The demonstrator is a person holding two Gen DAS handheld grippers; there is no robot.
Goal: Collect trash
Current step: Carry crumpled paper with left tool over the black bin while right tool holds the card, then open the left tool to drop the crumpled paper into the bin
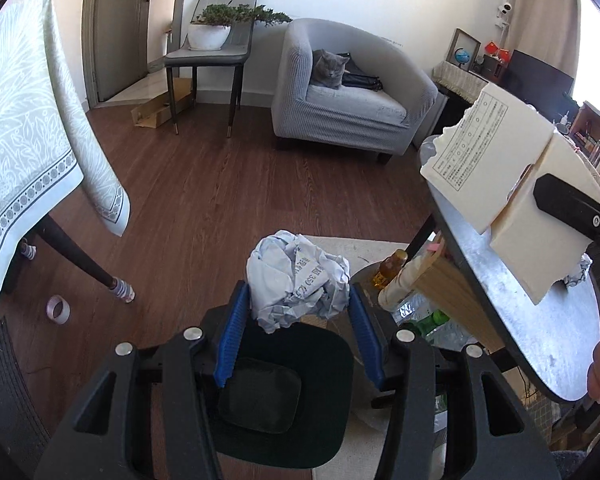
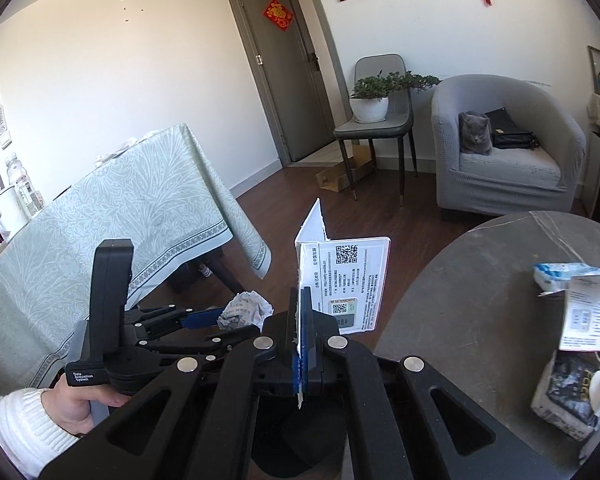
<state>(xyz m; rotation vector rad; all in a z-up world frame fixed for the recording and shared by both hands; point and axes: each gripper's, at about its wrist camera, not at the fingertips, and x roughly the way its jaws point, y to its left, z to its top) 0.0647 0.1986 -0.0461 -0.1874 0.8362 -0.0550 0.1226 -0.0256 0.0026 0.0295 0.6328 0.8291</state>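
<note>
Left gripper [image 1: 300, 312]: blue pads clamped on a crumpled paper ball [image 1: 298, 280], held directly above the dark trash bin [image 1: 332, 440]. Right gripper [image 2: 302, 320]: jaws closed tight, pinching a torn white printed carton [image 2: 342, 280], also over the bin. To its right, the round grey table [image 2: 480, 300] carries more wrappers [image 2: 576, 360]. Ahead, a grey cat [image 2: 475, 133] sits in the armchair [image 2: 508, 176].

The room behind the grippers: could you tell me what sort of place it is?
Most likely a home living room: a grey armchair with a cat on it, a cloth-covered dining table, and a potted plant on a chair.
</note>
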